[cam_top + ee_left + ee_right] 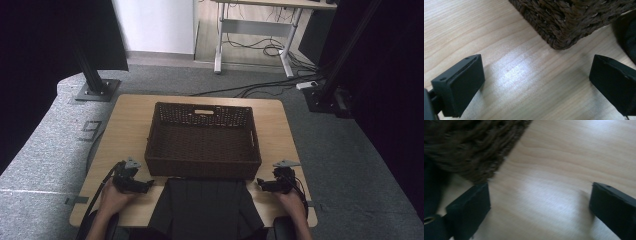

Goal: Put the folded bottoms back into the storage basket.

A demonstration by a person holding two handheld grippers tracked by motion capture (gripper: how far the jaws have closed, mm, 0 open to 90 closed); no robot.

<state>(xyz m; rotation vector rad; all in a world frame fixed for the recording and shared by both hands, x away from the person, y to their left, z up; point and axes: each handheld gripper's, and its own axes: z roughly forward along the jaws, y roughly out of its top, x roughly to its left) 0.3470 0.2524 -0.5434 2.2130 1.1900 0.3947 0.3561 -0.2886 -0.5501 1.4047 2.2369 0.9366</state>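
A dark brown woven basket (202,169) stands empty in the middle of the wooden table (129,125). In front of it, at the near edge, lies a folded black cloth (205,206). My left gripper (147,185) rests on the table by the basket's near left corner, pointing toward the cloth. Its jaws stand wide apart in the left gripper view (536,82), with bare wood between them and the basket's corner (564,20) just ahead. My right gripper (261,184) rests by the near right corner, open (540,205) over bare wood, beside the basket's wall (471,145).
The black cloth edge (627,32) lies past the left gripper's right jaw. Black frame posts on base plates (97,90) stand on the grey carpet behind the table. A desk with cables (265,47) is farther back.
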